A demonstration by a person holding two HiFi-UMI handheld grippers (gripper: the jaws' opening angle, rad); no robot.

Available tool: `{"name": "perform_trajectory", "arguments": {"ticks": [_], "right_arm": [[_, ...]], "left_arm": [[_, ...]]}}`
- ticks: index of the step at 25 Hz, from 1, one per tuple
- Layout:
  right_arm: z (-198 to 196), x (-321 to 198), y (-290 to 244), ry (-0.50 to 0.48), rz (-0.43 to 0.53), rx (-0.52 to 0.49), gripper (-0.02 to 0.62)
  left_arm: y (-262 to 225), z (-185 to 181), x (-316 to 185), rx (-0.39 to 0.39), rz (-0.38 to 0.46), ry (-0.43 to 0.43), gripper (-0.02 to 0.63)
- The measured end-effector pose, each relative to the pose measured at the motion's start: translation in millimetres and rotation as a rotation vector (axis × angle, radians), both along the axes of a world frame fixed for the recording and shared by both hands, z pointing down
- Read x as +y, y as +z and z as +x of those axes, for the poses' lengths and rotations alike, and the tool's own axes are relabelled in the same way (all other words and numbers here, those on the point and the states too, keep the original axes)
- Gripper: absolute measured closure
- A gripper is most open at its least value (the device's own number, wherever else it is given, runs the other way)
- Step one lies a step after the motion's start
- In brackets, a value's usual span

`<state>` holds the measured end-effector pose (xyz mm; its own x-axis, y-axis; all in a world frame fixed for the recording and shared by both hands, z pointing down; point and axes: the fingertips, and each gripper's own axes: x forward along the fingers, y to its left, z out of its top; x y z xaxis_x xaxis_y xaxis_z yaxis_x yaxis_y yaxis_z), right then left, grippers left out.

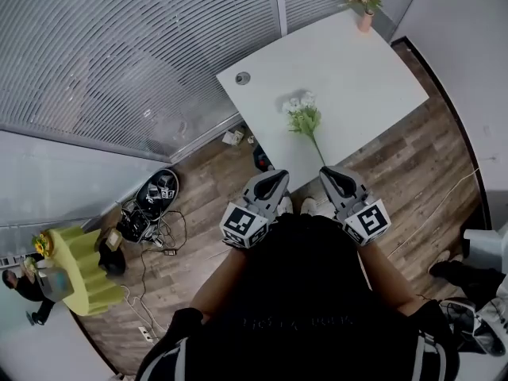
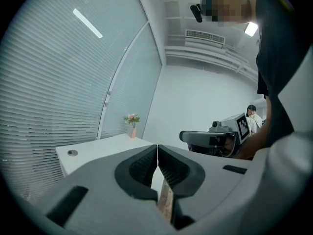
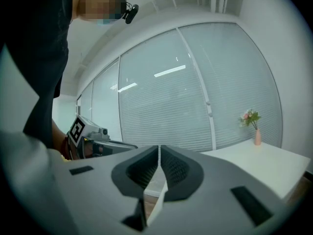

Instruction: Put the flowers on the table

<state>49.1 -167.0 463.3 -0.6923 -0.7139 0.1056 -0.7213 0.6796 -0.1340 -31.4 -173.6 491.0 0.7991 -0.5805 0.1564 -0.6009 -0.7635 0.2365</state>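
While white flowers (image 1: 303, 116) lie flat on the table (image 1: 357, 78) at frame centre, left gripper (image 1: 276, 177) and right gripper (image 1: 329, 175) just below, jaws pressed together, nothing held, vase (image 1: 364, 21) upper right.

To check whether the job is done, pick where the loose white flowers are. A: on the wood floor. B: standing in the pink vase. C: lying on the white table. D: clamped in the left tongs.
C: the white flowers lie flat on the table, apart from the left gripper and right gripper, both shut and empty.
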Motion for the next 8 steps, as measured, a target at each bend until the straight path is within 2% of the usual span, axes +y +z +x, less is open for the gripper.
{"name": "perform_trajectory", "arguments": {"ticks": [4, 8], "right_arm": [[-8, 5, -8, -0.047, 0.024, -0.006, 0.558], [-13, 6, -6, -0.052, 0.010, 0.006, 0.558]], "left_arm": [[-1, -1, 0, -0.002, 0.000, -0.005, 0.586], [-1, 0, 1, 0.000, 0.000, -0.007, 0.586]]}}
